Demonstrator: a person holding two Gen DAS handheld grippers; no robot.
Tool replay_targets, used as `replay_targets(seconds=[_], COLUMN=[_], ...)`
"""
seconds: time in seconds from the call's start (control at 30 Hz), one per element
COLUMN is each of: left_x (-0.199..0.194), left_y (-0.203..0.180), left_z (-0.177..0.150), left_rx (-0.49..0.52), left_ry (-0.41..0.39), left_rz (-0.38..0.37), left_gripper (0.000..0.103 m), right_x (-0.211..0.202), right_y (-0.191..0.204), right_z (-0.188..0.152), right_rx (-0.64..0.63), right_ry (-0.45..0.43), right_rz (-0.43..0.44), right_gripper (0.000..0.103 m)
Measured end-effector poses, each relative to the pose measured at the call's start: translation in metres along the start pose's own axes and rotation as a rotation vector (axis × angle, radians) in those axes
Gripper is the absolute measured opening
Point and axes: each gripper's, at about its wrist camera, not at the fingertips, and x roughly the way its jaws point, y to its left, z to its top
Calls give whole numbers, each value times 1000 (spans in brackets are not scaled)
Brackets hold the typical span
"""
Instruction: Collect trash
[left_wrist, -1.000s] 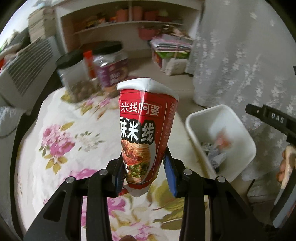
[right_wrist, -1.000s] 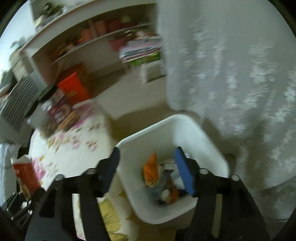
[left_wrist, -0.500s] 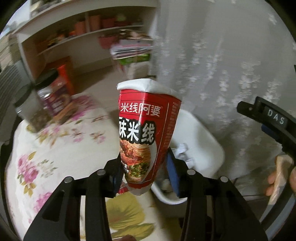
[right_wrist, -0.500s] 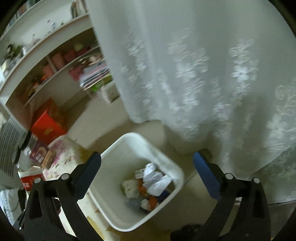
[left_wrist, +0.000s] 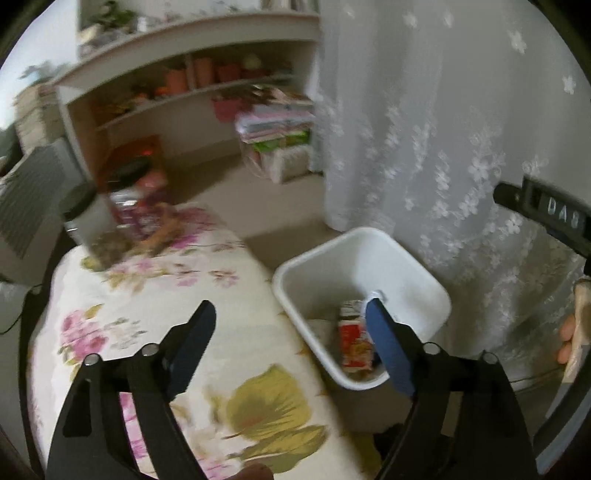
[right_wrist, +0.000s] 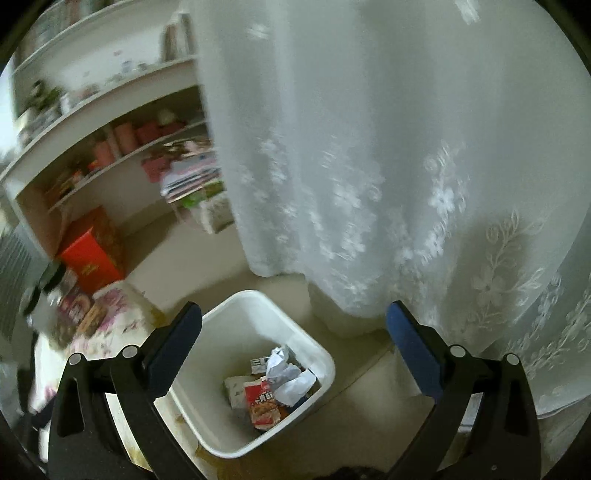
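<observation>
Two handheld grippers look down toward a white trash bin (right_wrist: 325, 363) standing on the floor beside a bench covered with a floral cloth (left_wrist: 147, 288). A second ago the left gripper (left_wrist: 291, 345) clamped an upright red noodle packet (right_wrist: 264, 404); its fingers have just been opening and now stand wide apart with nothing between them. The packet now lies inside the bin, on top of crumpled white paper (right_wrist: 286, 373) and other wrappers, so this piece of trash looks delivered. The right gripper (right_wrist: 293, 341) hovers above the bin; its fingers have also spread to their widest over the last second and hold nothing. In the left view the right gripper's black body shows at the right edge, with part of the person's hand (left_wrist: 574, 328) behind it. Judging from this, the drop is finished and both grippers are free to fetch whatever trash remains. The bench cloth is cream with pink flowers and large olive leaves. At its far end stand dark-lidded jars (left_wrist: 79, 210) and packets, blurred. Behind the bin hangs a sheer white curtain (right_wrist: 369, 166) embroidered with flowers, reaching the pale floor. To the left is a white open shelf unit (left_wrist: 177, 96) holding pots, boxes and a stack of folded fabric, with a red box (right_wrist: 90, 264) on the floor below. No loose trash is clearly visible on the bench from here.
</observation>
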Motion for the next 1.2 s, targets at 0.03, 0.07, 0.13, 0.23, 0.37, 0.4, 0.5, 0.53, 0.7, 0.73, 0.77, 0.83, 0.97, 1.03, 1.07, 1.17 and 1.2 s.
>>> replay_targets(seconds=[0.03, 0.07, 0.13, 0.23, 0.37, 0.4, 0.5, 0.53, 0.7, 0.73, 0.77, 0.83, 0.97, 1.03, 1.07, 1.17, 1.2], left_x=[-9, -18, -31, -50, -71, -74, -83, -84, -103, -103, -103, -103, -103, -104, -103, -103, -104], left_y=[10, 21, 40, 71, 110, 115, 133, 136, 157, 159, 160, 165, 171, 174, 175, 178, 177], left_z=[-5, -10, -17, -33, -61, -66, -85, -88, -110, -111, -112, -114, -113, -112, -112, -111, -110], left_rx=[-11, -22, -41, -84, -161, -171, -210, -220, -287, -280, -274, -279, -300, -314, -320, -336, -332], left_ry=[-17, -32, -45, -55, -79, -79, -80, -80, -138, -138, -133, -122, -110, -108, -104, -103, -104], left_rz=[19, 38, 66, 113, 184, 195, 213, 214, 257, 264, 268, 267, 257, 251, 247, 239, 241], left_gripper=[88, 88, 90, 91, 96, 96, 96, 96, 96, 96, 96, 96, 96, 96, 96, 96, 96], right_x=[-4, -12, -28, -50, -75, -81, -91, -92, -93, -94, -94, -96, -100, -100, -100, -101, -101], right_y=[7, 17, 37, 63, 89, 95, 109, 112, 127, 129, 133, 142, 156, 159, 160, 161, 160], right_z=[-2, -8, -21, -45, -81, -90, -106, -111, -127, -129, -131, -135, -142, -144, -145, -146, -146], right_rx=[-24, -54, -103, -177, -242, -253, -255, -244, -203, -198, -199, -216, -262, -272, -276, -283, -284], right_ry=[-3, -6, -12, -26, -60, -67, -67, -63, -42, -42, -44, -53, -84, -87, -89, -102, -104], right_rz=[5, 15, 38, 63, 27, 33, 79, 99, 166, 176, 188, 198, 199, 200, 198, 191, 190], right_gripper=[96, 96, 96, 96, 96, 96, 96, 96, 96, 96, 96, 96, 96, 96, 96, 96, 96])
